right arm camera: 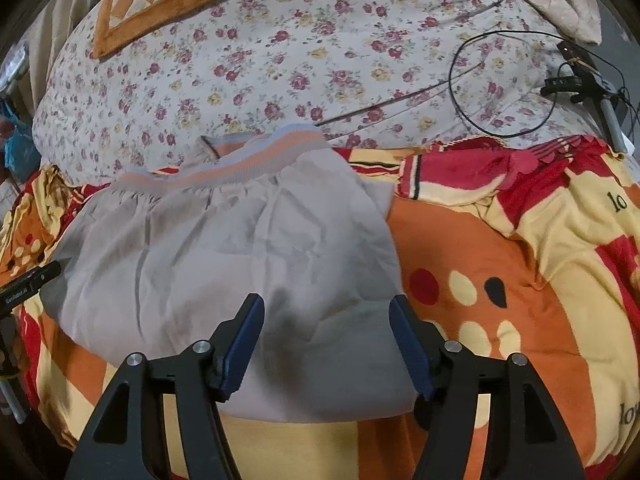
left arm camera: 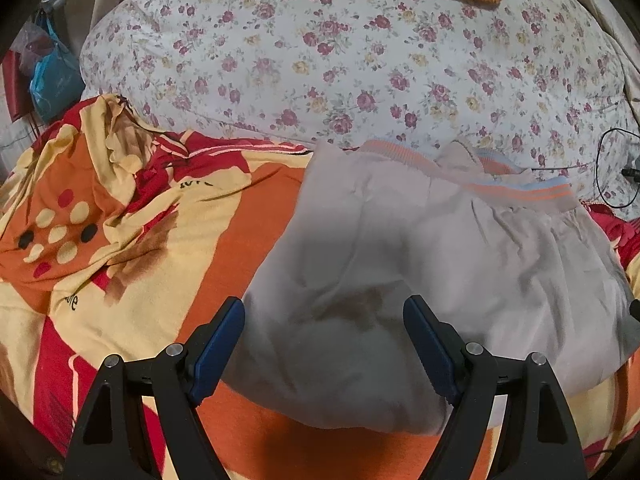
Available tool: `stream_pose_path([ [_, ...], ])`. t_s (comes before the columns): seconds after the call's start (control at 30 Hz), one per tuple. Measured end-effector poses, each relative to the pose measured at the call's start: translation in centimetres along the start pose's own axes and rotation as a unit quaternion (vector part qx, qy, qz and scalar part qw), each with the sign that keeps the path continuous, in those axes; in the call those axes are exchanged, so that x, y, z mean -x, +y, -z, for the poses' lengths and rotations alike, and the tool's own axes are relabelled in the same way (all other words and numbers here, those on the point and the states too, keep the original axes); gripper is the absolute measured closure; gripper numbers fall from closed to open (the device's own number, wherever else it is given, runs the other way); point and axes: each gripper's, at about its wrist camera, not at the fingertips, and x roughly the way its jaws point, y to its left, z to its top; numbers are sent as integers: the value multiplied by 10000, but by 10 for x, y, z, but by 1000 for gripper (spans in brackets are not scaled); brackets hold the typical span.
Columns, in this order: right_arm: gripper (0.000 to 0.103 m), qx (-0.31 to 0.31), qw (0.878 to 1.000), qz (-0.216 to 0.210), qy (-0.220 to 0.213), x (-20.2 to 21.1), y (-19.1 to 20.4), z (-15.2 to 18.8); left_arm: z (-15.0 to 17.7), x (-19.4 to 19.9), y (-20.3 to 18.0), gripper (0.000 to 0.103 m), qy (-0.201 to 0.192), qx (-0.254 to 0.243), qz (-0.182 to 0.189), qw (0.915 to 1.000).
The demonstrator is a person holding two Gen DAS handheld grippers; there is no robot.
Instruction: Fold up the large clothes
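The grey garment [left arm camera: 440, 248] lies folded on the orange, red and yellow blanket [left arm camera: 240, 216], its ribbed waistband [right arm camera: 256, 152] (orange and blue stripes) at the far edge, cloth lightly creased, near edge rounded over.

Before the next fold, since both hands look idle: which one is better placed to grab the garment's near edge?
Probably the right. The right gripper hangs open over the grey garment near its right corner. The left gripper is open too, further inside the edge.

Domestic bedroom: bed [left arm camera: 240, 432] with patterned orange blanket [right arm camera: 520, 320], floral duvet [left arm camera: 320, 60], plush checked throw [right arm camera: 160, 0].
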Motion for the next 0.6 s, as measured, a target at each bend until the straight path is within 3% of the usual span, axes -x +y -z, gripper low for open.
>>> stream_pose_path([
  [0.4,35,-279,9990,348,-25,-16,-16,-4,-1,-14,-3,21,21,-86,-98,9999],
  [0.6,35,-397,9989,217,125,-33,-20,-8,-3,-25,-4,21,75,-68,-131,9999],
])
